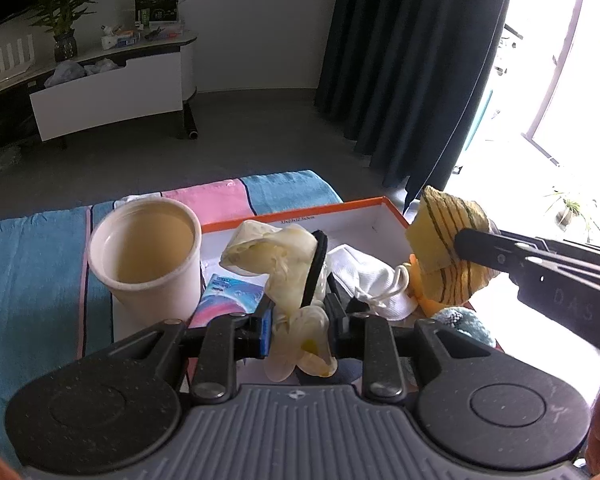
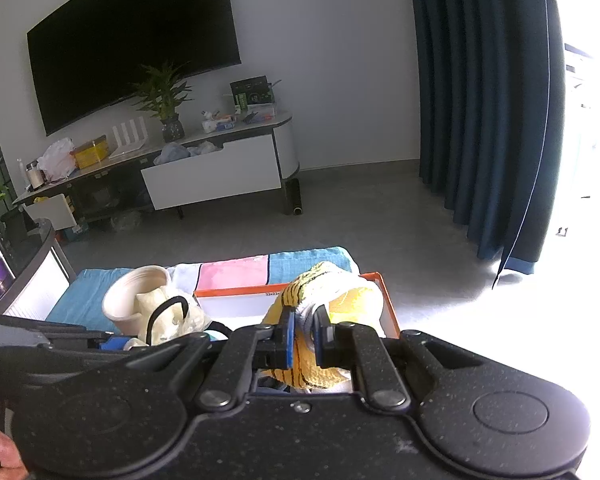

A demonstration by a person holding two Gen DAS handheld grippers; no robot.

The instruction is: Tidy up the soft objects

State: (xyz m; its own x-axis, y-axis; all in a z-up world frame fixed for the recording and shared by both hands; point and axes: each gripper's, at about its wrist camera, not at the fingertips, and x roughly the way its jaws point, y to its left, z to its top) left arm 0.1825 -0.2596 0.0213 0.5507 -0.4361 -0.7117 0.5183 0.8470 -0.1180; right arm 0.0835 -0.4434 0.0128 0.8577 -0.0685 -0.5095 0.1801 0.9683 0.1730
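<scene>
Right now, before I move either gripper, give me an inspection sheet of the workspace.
Surface: striped blue and pink cloth covering the work surface.
Job's things: cream glove with a black band, yellow striped cloth, white cloth in the orange-rimmed box.
Clutter: cup beside the box, colourful packet in the box.
Grippers: left gripper shut on the glove; right gripper shut on the yellow striped cloth, lifted above the box.
Cables: nothing seen.
Surroundings: TV, cluttered TV stand with an open drawer, potted plant, dark curtain, bright window.
</scene>
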